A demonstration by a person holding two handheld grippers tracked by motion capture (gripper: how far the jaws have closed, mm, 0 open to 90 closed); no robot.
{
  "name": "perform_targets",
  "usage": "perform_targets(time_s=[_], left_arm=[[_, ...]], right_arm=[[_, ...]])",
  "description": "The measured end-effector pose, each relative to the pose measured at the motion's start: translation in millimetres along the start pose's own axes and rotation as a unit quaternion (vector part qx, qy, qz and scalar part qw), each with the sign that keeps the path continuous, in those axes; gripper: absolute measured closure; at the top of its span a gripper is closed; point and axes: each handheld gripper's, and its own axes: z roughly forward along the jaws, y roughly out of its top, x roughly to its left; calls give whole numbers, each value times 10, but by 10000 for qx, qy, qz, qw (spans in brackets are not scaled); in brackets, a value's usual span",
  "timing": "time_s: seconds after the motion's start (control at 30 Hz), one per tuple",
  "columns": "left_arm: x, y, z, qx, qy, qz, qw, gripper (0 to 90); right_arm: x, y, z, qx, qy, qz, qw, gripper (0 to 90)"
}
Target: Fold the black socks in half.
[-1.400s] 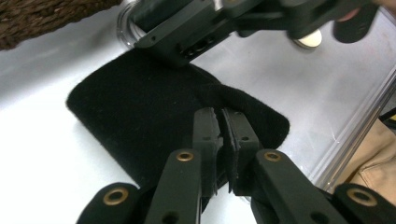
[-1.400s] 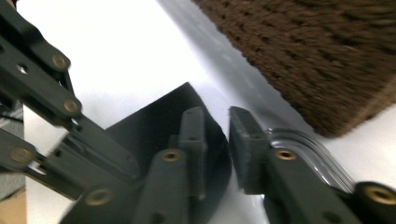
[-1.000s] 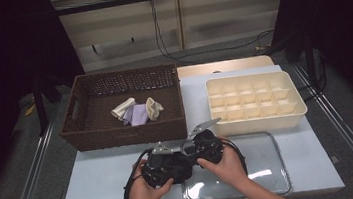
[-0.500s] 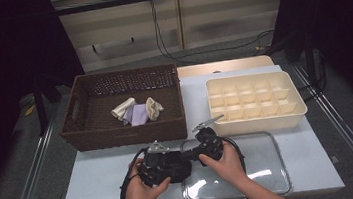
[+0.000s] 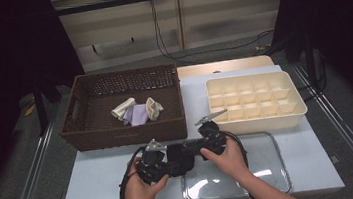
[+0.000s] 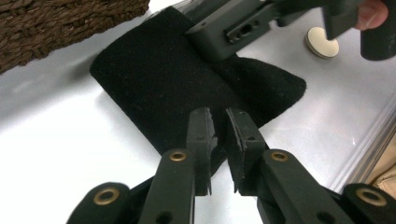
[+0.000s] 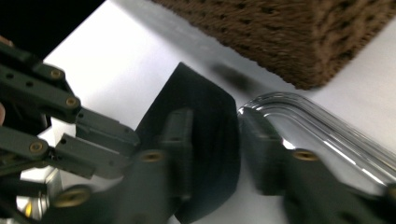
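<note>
The black folded felt cloth (image 6: 187, 88) lay on the white table (image 5: 98, 179) between the two grippers, its long axis running from one to the other. The left gripper (image 6: 219, 140) was clamped on its near edge; the right gripper (image 7: 215, 144), whose jaws had just been opening, stood apart around the far end. The brown woven basket (image 5: 118, 131) stood just behind, the clear plastic tray (image 5: 273, 169) beside.

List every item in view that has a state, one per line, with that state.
black cloth: folded, pinched at both ends
left gripper: shut on the black cloth
right gripper: fingers apart, just opening, black cloth between them
wicker basket: holds rolled cloths
cream divided tray: compartments empty
clear lid: lying flat
</note>
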Motion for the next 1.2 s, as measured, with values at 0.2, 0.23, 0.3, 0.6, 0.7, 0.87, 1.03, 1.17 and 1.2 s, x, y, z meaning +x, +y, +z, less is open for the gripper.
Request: perform_targets(time_s=[0.2, 0.23, 0.3, 0.6, 0.7, 0.87, 1.03, 1.17, 1.2], left_arm=[[-23, 5, 5, -6, 69, 27, 10000, 801], [-24, 5, 6, -3, 71, 27, 10000, 801], [-22, 5, 6, -6, 66, 29, 10000, 802], [-4, 3, -4, -39, 43, 26, 10000, 794], [13, 12, -38, -158, 19, 15, 9999, 697], [75, 17, -107, -402, 137, 93, 9991, 542], [170, -4, -145, -597, 292, 92, 9977, 337], [299, -30, -104, -610, 426, 208, 9970, 262], [329, -39, -94, -600, 442, 204, 9970, 241]], right_arm=[[-6, -72, -35, -183, 98, 453, 9988, 374], [-12, -85, -27, -180, 76, 485, 9986, 349], [-19, -114, 10, -139, 196, 568, 9981, 339], [11, -116, 91, -77, 473, 709, 9963, 740], [4, -80, 31, -89, 545, 664, 9963, 762], [-3, -46, -79, -91, 536, 602, 9967, 765], [-38, 4, -232, -156, 499, 506, 9973, 764], [-50, 30, -334, -131, 433, 432, 9980, 763], [-53, 34, -355, -134, 427, 418, 9981, 763]])
